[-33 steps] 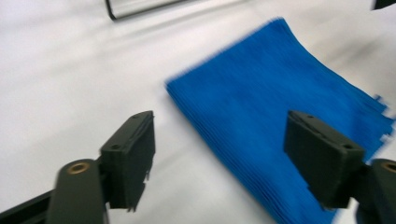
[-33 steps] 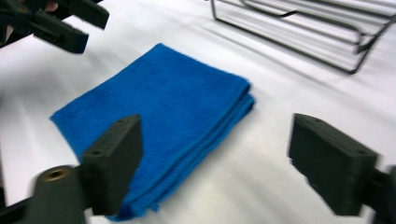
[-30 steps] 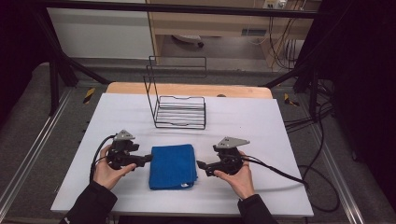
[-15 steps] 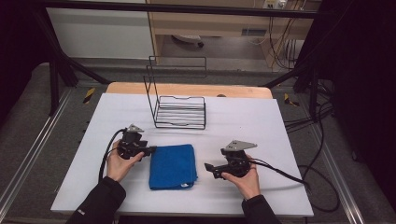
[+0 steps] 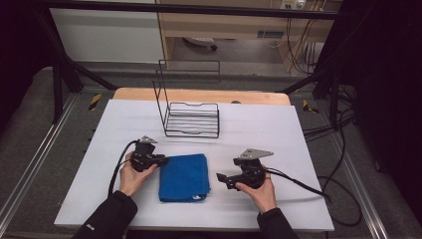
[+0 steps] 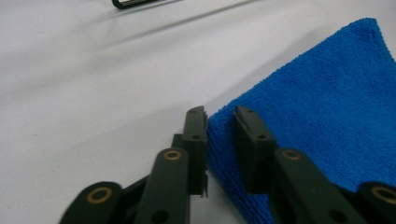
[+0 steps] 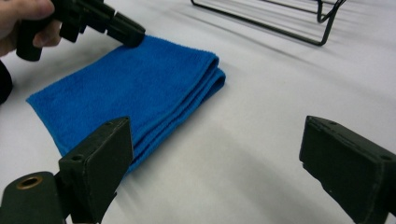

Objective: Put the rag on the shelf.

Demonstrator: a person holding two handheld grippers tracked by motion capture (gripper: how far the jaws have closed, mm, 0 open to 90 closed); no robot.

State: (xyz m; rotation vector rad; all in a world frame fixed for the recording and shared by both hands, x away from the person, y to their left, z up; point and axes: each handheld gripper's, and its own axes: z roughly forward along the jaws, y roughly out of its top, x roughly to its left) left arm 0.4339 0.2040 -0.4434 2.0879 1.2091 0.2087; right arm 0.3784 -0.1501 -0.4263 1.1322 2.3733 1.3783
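High view: I see the folded blue towel (image 5: 183,177) flat at table centre, near of the wire rack (image 5: 191,119).

Left gripper view: my left gripper (image 6: 219,119) jaws straddle its far-left edge, slightly apart, not clamped.

Right gripper view: my right gripper (image 7: 212,158) jaws stand wide apart, empty. Nothing lifted yet.

Left gripper (image 6: 219,123) jaws stand at the blue towel (image 6: 327,107) corner; contact unclear. Towel cut off at the right edge. Wire rack (image 7: 280,18) cropped at the top.

The table (image 5: 278,129) is viewed from above, facing forward; the blue towel (image 5: 184,177) is shared, seen close and low in both gripper views.
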